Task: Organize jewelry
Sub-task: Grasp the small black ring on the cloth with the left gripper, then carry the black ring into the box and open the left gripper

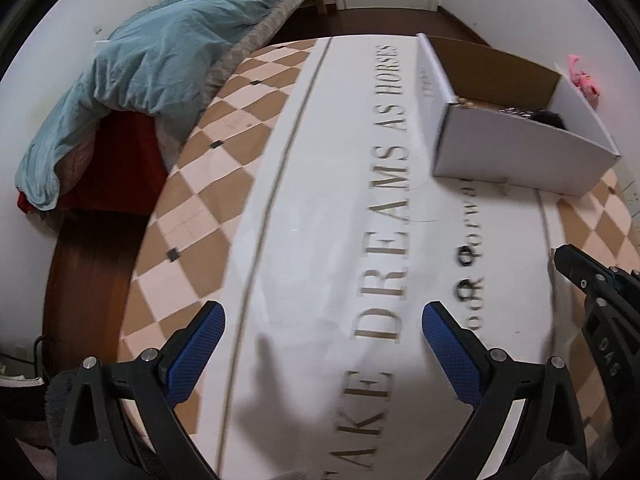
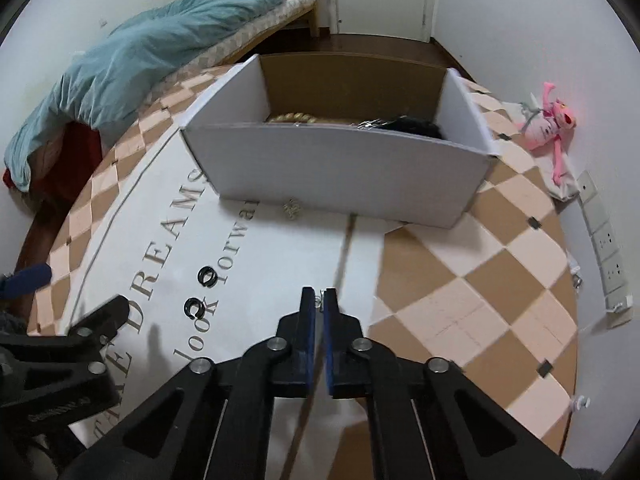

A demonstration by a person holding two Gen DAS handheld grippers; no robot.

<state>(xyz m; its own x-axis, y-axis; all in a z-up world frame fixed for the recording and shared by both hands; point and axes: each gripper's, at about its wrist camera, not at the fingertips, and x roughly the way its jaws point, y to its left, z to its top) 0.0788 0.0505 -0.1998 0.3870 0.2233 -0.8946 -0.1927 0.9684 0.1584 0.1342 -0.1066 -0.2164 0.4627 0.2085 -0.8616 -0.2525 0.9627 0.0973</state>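
My right tongs (image 2: 319,300) pinch a small silver jewelry piece (image 2: 319,299) near the white cardboard box (image 2: 340,168); my left tongs (image 1: 322,322) stand apart above the lettered tablecloth (image 1: 340,200).

The left wrist view is taken from low over the table (image 1: 320,200), looking along its printed lettering toward the box (image 1: 520,152), seen far off at upper right. The right wrist view is set closer to the box (image 2: 340,168), faced head-on from slightly above. Shared by both are the box, the table (image 2: 460,300), the two black rings (image 1: 466,268) (image 2: 202,290), the bed (image 1: 140,60) (image 2: 120,68) and the pink toy (image 1: 582,78) (image 2: 550,124).
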